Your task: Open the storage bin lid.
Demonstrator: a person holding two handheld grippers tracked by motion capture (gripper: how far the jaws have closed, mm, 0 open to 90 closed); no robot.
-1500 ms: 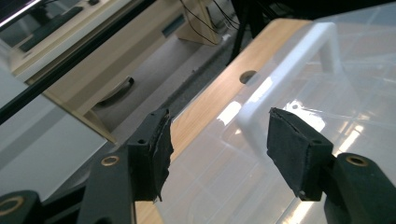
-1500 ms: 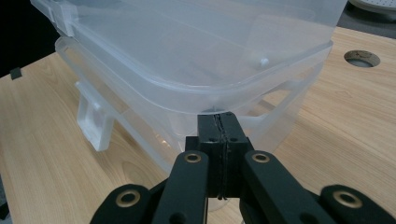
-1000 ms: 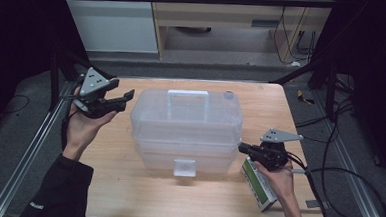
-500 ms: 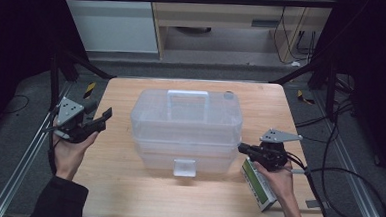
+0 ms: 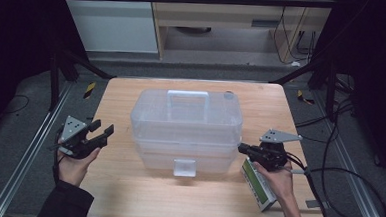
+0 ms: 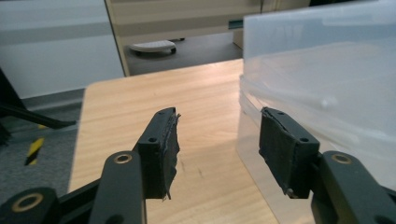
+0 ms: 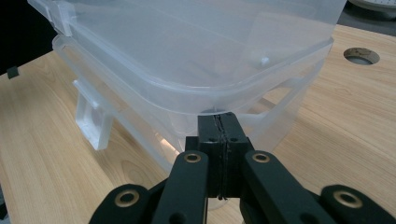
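Right now I judge I am in the approach step: bringing both grippers to the ends of the clear plastic storage box that sits in the middle of the worktop, lid on and white handle lying flat on top, front latch facing me.

My left gripper hangs off the box's left end, apart from it. Its jaws stand partly open and have just been closing a little, with nothing between them. In the left gripper view the box wall lies just beyond and to the side of the far pad, so the gap looks along the wall rather than around any edge.

My right gripper is at the box's right end, with a green-and-white carton lying on the worktop beneath my hand. Its jaws are pressed fully together on nothing. In the right gripper view their tips sit right under the overhanging lid rim, touching it or nearly so; I cannot tell which.

Next, as I read it, the left gripper has to travel in toward the box's end and line its gap up with the rim or lid edge before closing. The right one looks placed to push or lift under the rim, so both sides need matching height, or the box may tilt or skid.
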